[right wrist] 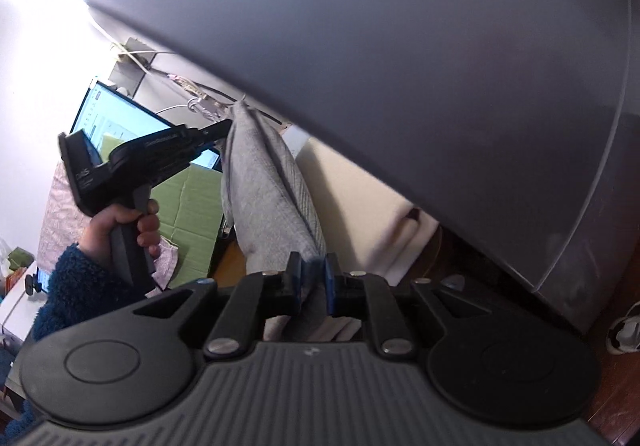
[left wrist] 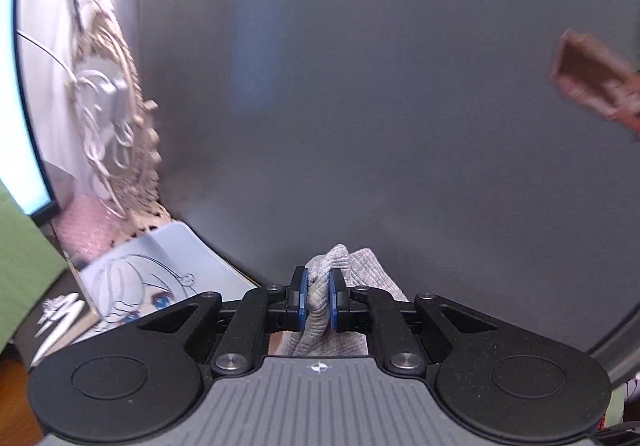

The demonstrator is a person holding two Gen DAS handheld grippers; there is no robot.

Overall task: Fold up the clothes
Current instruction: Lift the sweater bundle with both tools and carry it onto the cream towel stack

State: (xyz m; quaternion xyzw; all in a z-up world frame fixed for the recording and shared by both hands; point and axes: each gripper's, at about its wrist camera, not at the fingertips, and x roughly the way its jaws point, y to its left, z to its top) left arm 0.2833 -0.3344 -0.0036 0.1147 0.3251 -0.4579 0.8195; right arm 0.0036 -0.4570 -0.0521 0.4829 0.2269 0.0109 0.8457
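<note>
A light grey ribbed garment (right wrist: 268, 189) hangs stretched in the air between my two grippers, beside the grey table (right wrist: 400, 25). My left gripper (left wrist: 318, 296) is shut on a bunched corner of the garment (left wrist: 320, 286) near the table's front edge. My right gripper (right wrist: 311, 278) is shut on the garment's other end. In the right wrist view the left gripper (right wrist: 228, 127) shows at the garment's far end, held by a hand in a dark blue fleece sleeve (right wrist: 80, 286).
The grey tabletop (left wrist: 380, 85) fills the left wrist view. A brown object (left wrist: 592, 81) lies blurred at its right. Left of the table are a monitor (left wrist: 16, 105), tangled white cables (left wrist: 104, 117) and an illustrated pad (left wrist: 160, 274). A green box (right wrist: 192, 205) sits below.
</note>
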